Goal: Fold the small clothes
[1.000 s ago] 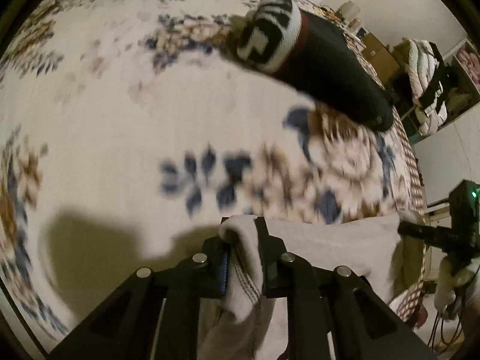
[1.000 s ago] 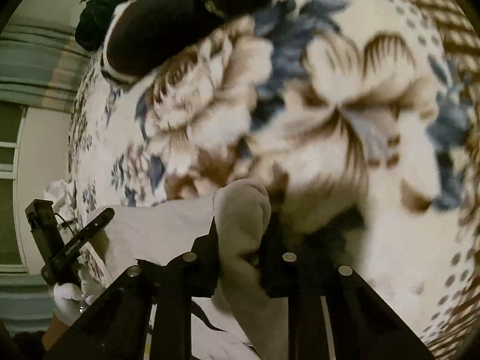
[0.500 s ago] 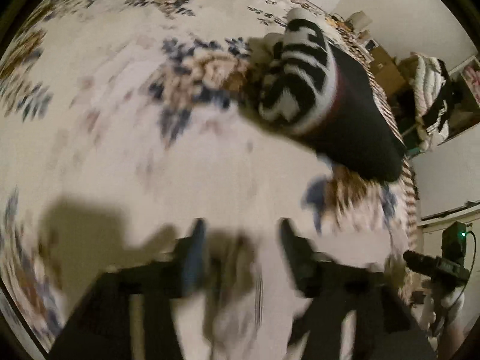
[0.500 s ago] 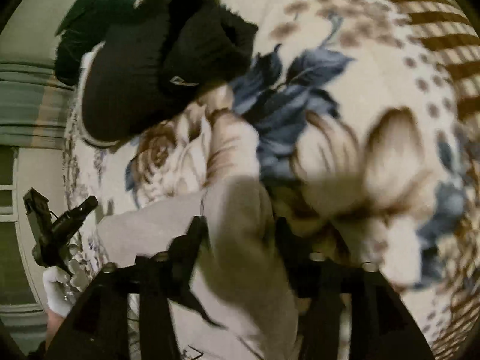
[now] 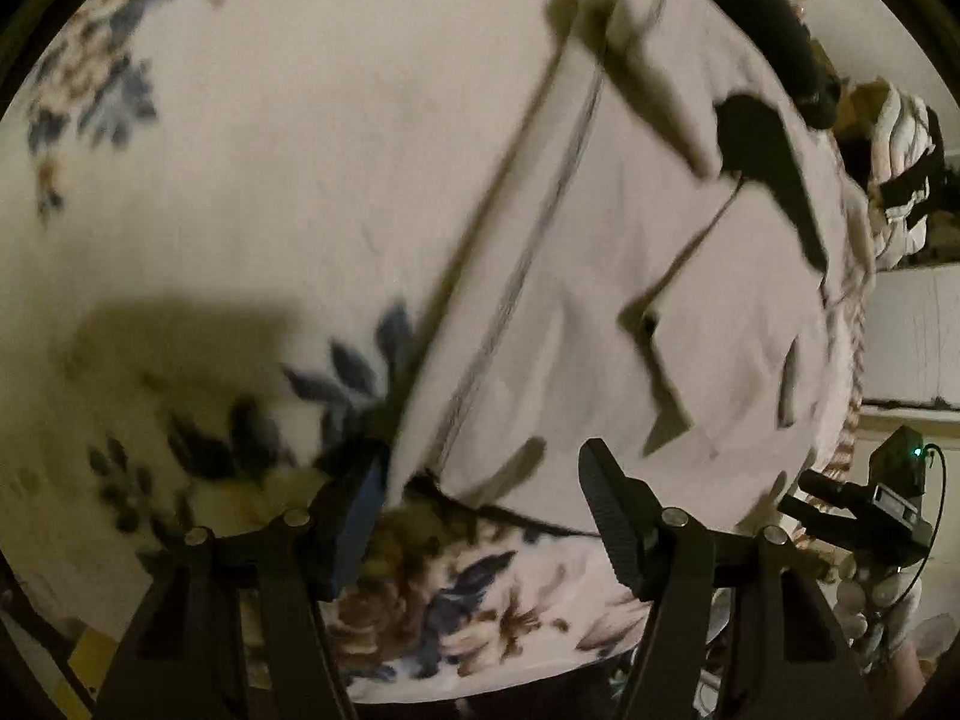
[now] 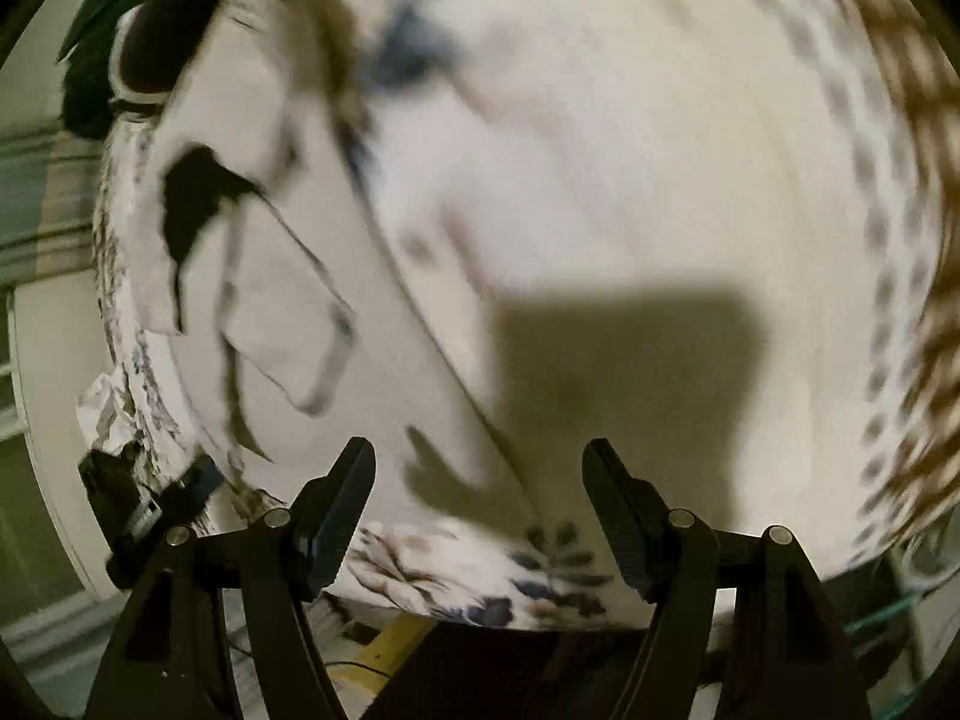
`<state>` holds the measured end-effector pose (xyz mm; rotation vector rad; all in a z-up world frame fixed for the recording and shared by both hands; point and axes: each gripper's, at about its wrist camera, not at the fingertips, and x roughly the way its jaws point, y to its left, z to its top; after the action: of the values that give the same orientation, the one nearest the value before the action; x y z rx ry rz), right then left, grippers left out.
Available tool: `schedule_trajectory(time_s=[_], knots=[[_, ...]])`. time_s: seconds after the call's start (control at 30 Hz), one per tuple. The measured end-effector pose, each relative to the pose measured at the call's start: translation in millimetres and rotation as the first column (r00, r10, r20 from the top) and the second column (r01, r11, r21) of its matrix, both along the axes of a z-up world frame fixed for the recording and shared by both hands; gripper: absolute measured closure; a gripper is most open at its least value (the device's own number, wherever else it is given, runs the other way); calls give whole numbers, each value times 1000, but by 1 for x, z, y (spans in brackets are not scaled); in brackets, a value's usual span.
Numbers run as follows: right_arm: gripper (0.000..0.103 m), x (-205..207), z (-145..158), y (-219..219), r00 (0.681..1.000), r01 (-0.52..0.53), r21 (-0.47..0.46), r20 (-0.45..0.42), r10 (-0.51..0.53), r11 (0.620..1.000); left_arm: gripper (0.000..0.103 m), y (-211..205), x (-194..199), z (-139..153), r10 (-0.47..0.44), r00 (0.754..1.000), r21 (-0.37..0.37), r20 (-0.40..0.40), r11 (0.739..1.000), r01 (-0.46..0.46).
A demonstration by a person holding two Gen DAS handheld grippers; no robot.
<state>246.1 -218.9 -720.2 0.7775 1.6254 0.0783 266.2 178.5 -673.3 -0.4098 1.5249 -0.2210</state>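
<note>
A pale grey garment [image 5: 630,276] lies spread flat on the floral bed cover [image 5: 240,180], with a pocket flap and a black patch [image 5: 768,174] on it. Its far corner [image 5: 630,18] is folded over. It also shows in the right wrist view [image 6: 282,312], at the left. My left gripper [image 5: 480,498] is open and empty, over the garment's near edge. My right gripper [image 6: 480,492] is open and empty, above the bed cover [image 6: 630,180] just right of the garment's edge.
A black sock [image 5: 774,30] lies beyond the garment, seen also in the right wrist view [image 6: 156,42]. The bed's near edge runs just under both grippers. The other hand-held gripper [image 5: 870,498] shows at the right. Shelves with laundry [image 5: 906,174] stand far right.
Both grippers let go of the grey garment and opened. They pulled back toward the bed's near edge. The garment now lies flat on the cover.
</note>
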Motion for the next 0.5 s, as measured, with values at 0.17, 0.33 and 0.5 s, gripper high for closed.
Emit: schedule_trajectory(time_s=[0.17,0.33,0.5], knots=[[77,-14,-18,23,1000,-6,47,20,5,999,97,-18,-1,7,-50,996,52,71,998,46],[98,-12,-4,29,999,20,91,45,-24,996,98,-18,-5,31,22,994,2,110,1000,-22],[99,-12,22,15,990,122,217,45,-134,969,98,3,-3,69,154,981,-106,116,984,-142]])
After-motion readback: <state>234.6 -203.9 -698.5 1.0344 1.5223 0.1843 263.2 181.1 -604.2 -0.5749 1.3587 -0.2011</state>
